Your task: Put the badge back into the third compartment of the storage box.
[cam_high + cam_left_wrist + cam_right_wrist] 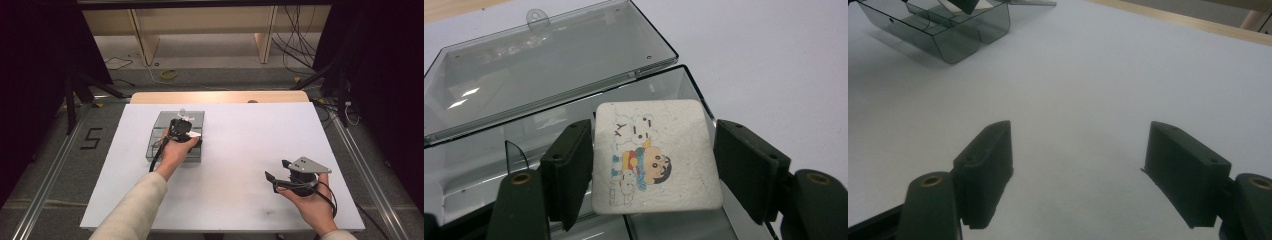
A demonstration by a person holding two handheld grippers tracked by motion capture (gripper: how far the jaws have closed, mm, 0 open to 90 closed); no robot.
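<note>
Tabletop (240, 150): white, broad. On it, left of centre, clear smoky box (664, 85), lid folded back flat, dividers inside.

Our left gripper (651, 160) over box, fingers spread, left pad at edge of square white coaster (656, 155), right pad apart from it. Whether coaster is gripped or resting in box, we cannot tell.

Our right gripper (1078, 170) low over bare tabletop, well apart from box, fingers spread, empty.

Advice, our judgement: keep coaster level, centre it over compartment, clear divider.

Print: cartoon child, dog; letter "Y" readable, other writing too faint.

A white square tile (656, 155) with rounded corners and a printed cartoon figure is seen lying flat above the open smoky transparent plastic box (484, 160). The box lid (544, 65) is folded back behind the tile.
</note>
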